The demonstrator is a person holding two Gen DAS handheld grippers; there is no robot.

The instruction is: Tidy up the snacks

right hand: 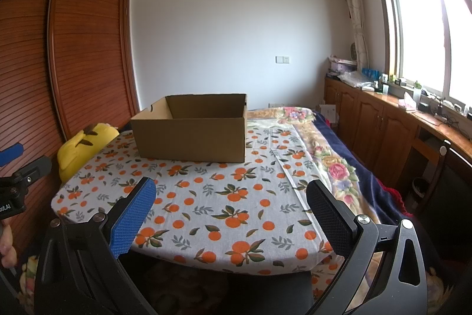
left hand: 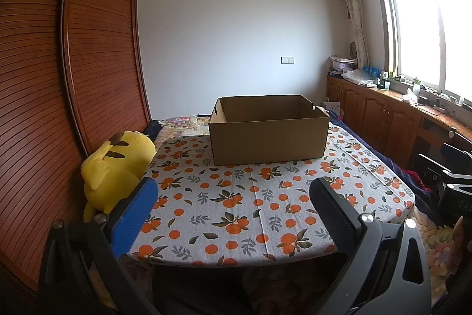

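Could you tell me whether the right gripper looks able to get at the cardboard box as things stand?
Probably yes. The right gripper is open and holds nothing, and only bare orange-print tablecloth lies between it and the cardboard box, which sits ahead and slightly left, open-topped. It would need to move forward.

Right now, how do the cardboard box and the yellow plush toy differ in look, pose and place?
The cardboard box is brown, rigid and square-cornered; the yellow plush toy is soft and rounded with dark marks. The box stands upright with its top open, on the orange-print tablecloth; the plush lies slumped at the cloth's left edge, beside the wooden wardrobe. Neither is touched by a gripper.
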